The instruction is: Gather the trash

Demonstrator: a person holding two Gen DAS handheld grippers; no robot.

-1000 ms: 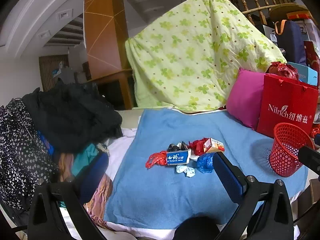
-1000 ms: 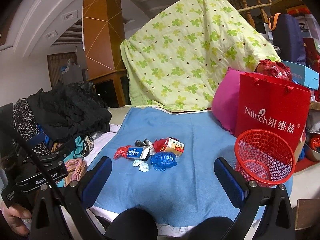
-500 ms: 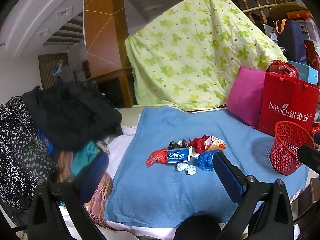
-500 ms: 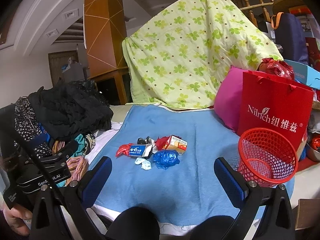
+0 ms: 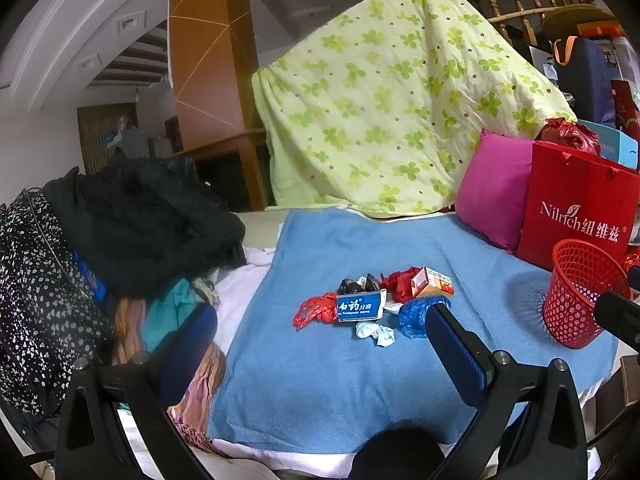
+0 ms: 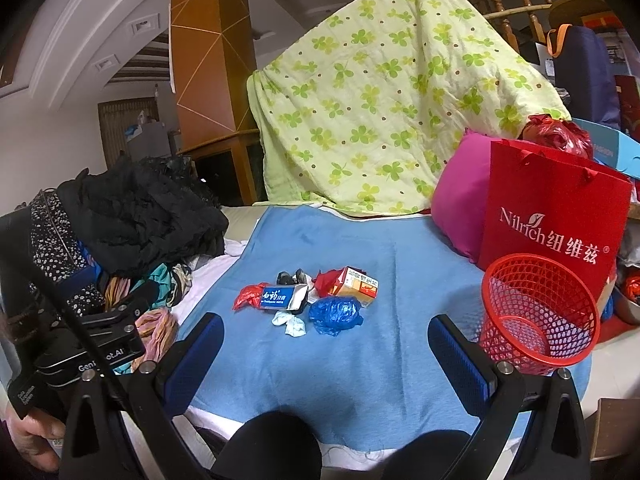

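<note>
A small heap of trash lies mid-way across the blue blanket (image 5: 328,380) (image 6: 380,360): a blue toothpaste box (image 5: 359,306) (image 6: 280,296), an orange carton (image 5: 434,283) (image 6: 356,282), red plastic scraps (image 5: 314,309) (image 6: 247,295), a crumpled blue bag (image 5: 414,312) (image 6: 335,312), white tissue (image 5: 376,332) (image 6: 290,322) and dark wrappers (image 5: 354,284) (image 6: 292,277). A red mesh basket (image 5: 576,292) (image 6: 538,312) stands at the right. My left gripper (image 5: 320,330) and right gripper (image 6: 324,334) are both open, empty, short of the heap.
A pile of dark and patterned clothes (image 5: 120,232) (image 6: 132,220) fills the left. A green clover quilt (image 5: 396,100), pink pillow (image 5: 496,188) and red paper bag (image 5: 576,216) (image 6: 552,224) line the back and right. A hand (image 6: 28,436) holds the left gripper's body at lower left.
Both cameras have drifted slightly closer to the trash heap. The grippers stay open and nothing on the blanket has moved.
</note>
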